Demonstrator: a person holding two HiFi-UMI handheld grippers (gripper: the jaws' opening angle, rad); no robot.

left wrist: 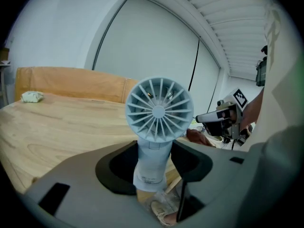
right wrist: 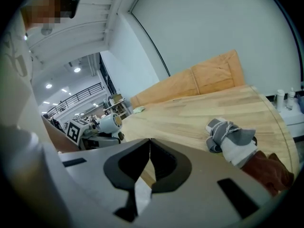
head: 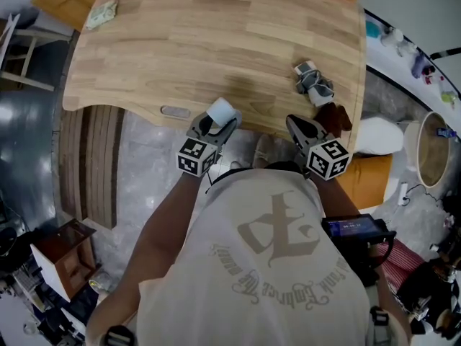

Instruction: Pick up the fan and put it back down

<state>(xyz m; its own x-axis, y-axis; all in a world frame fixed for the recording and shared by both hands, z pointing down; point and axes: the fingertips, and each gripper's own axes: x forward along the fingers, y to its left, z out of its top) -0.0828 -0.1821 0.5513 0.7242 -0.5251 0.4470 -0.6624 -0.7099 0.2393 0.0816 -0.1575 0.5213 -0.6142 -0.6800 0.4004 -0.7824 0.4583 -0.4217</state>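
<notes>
Gripping jaws, left: the left gripper (left wrist: 153, 167) is clenched on the pale blue handle of the fan (left wrist: 159, 110), which is held upright with its round grille above the jaws.
Jaws, right: the right gripper (right wrist: 149, 148) is seen pressed together at the tips, with nothing between them.
Fan's place: it is carried at the near edge of the table (head: 216, 42); whether it touches the wood cannot be told.
Surface: a light wooden top with rounded corners and plank grain is shown.
On the surface: a grey and white cloth bundle (head: 313, 81) is laid near the right edge, with a brown item (head: 335, 117) just beside it, and a crumpled pale item (head: 102, 13) is left at the far left corner.
Behind the table: tan wooden panels (left wrist: 71, 84) are stood along the far edge.
Room: a grey floor (head: 144, 157), white walls and a slatted white ceiling are seen.
</notes>
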